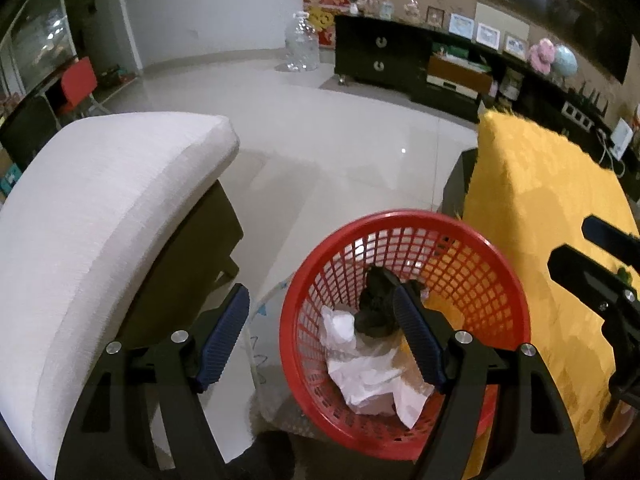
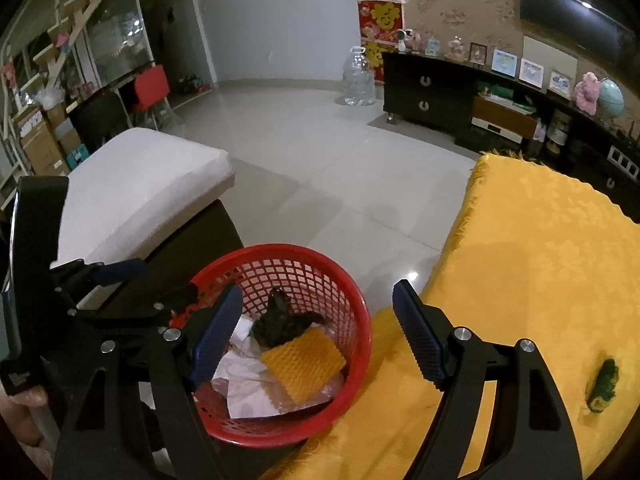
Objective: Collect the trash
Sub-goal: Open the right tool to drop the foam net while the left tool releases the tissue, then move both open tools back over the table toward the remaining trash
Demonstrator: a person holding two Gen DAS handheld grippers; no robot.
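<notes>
Left wrist view: left gripper (image 1: 323, 328) hovers over the red basket (image 1: 316, 280), jaws wide, nothing between them; right-hand finger sits inside the rim, left-hand finger outside it.
Right wrist view: right gripper (image 2: 318, 330) above the gap where basket (image 2: 360, 320) meets the yellow cloth (image 2: 532, 264), jaws wide, empty.
Basket: on the floor (image 1: 320, 140), between the white cushion seat (image 1: 104, 216) and the cloth-covered bench, touching or just beside the cloth's near-left edge; cannot tell which.
Basket contents: crumpled white paper (image 1: 360, 380), dark crumpled scrap (image 1: 374, 304) on top toward the far side, yellow waffle-pattern piece (image 2: 304, 364) on the side toward the bench, clear plastic under it.
Loose trash: small green-and-yellow scrap (image 2: 604, 386) on the cloth, toward the bench's near-right edge, well apart from the basket.
Cross view: left gripper (image 2: 92, 280) shows at the left edge of the right wrist view, by the basket's left rim.
</notes>
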